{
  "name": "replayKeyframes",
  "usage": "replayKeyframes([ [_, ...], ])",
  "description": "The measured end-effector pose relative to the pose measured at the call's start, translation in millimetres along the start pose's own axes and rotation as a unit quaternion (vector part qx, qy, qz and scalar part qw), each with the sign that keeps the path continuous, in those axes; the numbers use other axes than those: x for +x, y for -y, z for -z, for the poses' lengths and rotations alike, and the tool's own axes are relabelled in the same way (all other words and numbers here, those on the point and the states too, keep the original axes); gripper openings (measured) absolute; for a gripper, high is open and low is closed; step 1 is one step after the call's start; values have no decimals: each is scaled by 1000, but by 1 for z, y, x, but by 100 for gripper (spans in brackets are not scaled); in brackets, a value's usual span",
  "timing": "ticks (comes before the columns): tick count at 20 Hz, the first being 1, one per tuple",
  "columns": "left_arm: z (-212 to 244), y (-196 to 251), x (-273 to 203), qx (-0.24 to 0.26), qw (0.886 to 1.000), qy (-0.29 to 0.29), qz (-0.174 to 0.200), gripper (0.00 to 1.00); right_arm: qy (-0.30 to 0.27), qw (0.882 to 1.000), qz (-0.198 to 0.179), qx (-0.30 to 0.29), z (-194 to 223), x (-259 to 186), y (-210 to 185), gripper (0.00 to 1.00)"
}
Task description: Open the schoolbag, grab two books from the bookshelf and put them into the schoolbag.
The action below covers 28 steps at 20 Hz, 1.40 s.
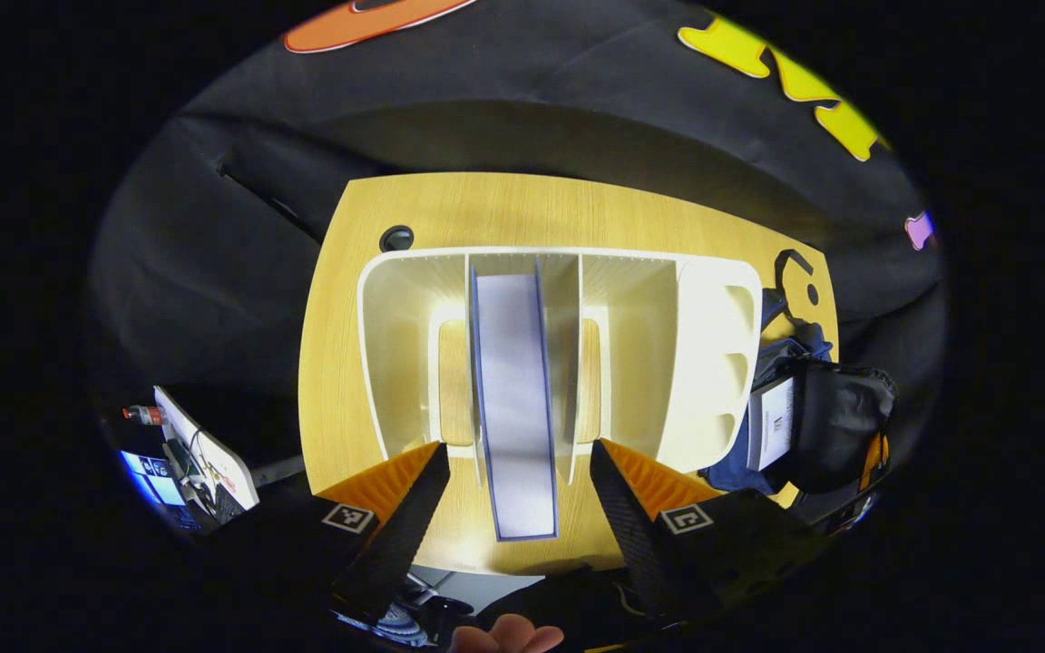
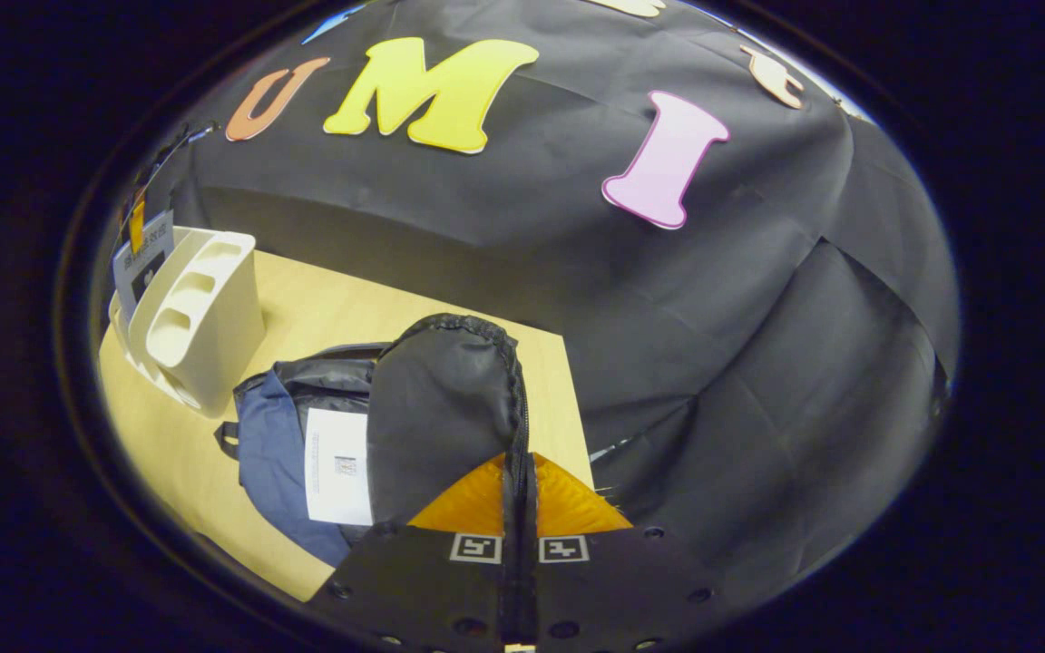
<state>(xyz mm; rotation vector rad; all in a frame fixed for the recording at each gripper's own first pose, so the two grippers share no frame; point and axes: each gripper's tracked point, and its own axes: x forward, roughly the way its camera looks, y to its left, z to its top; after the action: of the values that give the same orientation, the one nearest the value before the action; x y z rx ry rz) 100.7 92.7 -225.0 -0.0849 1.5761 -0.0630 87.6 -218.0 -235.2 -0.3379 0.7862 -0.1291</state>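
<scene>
Left gripper (image 1: 515,485) spread around book (image 1: 513,408) in bookshelf (image 1: 704,354); right gripper (image 2: 519,490) pinching schoolbag (image 2: 441,408) flap; schoolbag open

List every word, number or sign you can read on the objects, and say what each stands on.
None can be read.
Too small to read: print on the white sheet in the schoolbag.
Blurred: the white tag by the bookshelf.

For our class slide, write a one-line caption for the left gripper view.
Open left claw lines up on a blue-edged book standing in the white bookshelf.
</scene>
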Motion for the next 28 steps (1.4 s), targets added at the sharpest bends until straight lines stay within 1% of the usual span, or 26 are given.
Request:
replayKeyframes([
  [1, 0, -1, 6, -2, 1000, -7, -1, 99, 0, 1000, -1, 0, 0, 0, -1, 3],
  [3, -1, -3, 15, -4, 1000, -14, -4, 98, 1, 1000, 0, 0, 1, -1, 0, 3],
  [4, -3, -3, 18, -4, 1000, -16, -6, 98, 0, 1000, 0, 1, 2, -1, 0, 0],
  [5, -2, -3, 21, -7, 1000, -20, -6, 98, -1, 1000, 0, 3, 3, 0, 0, 3],
  [8, 2, 1, 29, -19, 999, -31, -3, 92, -3, 1000, 0, 6, 5, 1, 1, 0],
  [9, 2, 2, 31, -24, 999, -33, -5, 87, -3, 1000, -2, 7, 5, 1, 1, 0],
  [10, 3, 0, 34, -26, 999, -34, -9, 84, -3, 1000, -3, 6, 5, 2, 0, 0],
  [11, 2, -4, 35, -25, 999, -36, -18, 80, -4, 1000, -5, 4, 6, 1, 0, 0],
  [12, 3, -7, 36, -23, 999, -36, -26, 77, -3, 1000, -6, 3, 7, 2, -1, 0],
  [13, 2, -9, 37, -21, 999, -37, -31, 71, -3, 1000, -7, 1, 7, 2, 0, 3],
  [14, 3, -8, 39, -22, 998, -38, -33, 70, -2, 1000, -7, 1, 7, 2, 0, 3],
  [15, 4, -6, 40, -24, 998, -40, -32, 65, -2, 1000, -8, 1, 6, 3, -1, 3],
  [16, 4, -4, 42, -26, 998, -42, -29, 61, -2, 1000, -8, 2, 7, 3, -1, 0],
  [18, 5, 0, 44, -32, 998, -45, -23, 56, -2, 1000, -9, 1, 8, 4, 1, 0],
  [19, 5, 0, 43, -33, 998, -46, -23, 48, -1, 1000, -10, 0, 8, 3, 1, 0],
  [22, 10, 1, 36, -42, 998, -46, -24, 46, -1, 1000, -13, 1, 9, 5, 3, 0],
  [23, 12, -1, 30, -43, 998, -42, -30, 46, -1, 1000, -13, 1, 10, 5, 3, 0],
  [25, 11, -5, 14, -27, 999, -28, -35, 44, 1, 1000, -14, 1, 9, 5, 3, 0],
  [26, 12, -6, 4, -19, 999, -18, -37, 43, 1, 1000, -16, 2, 10, 6, 3, 3],
  [27, 15, -6, -5, -13, 999, -10, -38, 43, 1, 1000, -17, 2, 10, 6, 3, 3],
  [28, 20, -5, -15, -10, 999, -3, -35, 43, 4, 1000, -19, 4, 10, 5, 3, 0],
])
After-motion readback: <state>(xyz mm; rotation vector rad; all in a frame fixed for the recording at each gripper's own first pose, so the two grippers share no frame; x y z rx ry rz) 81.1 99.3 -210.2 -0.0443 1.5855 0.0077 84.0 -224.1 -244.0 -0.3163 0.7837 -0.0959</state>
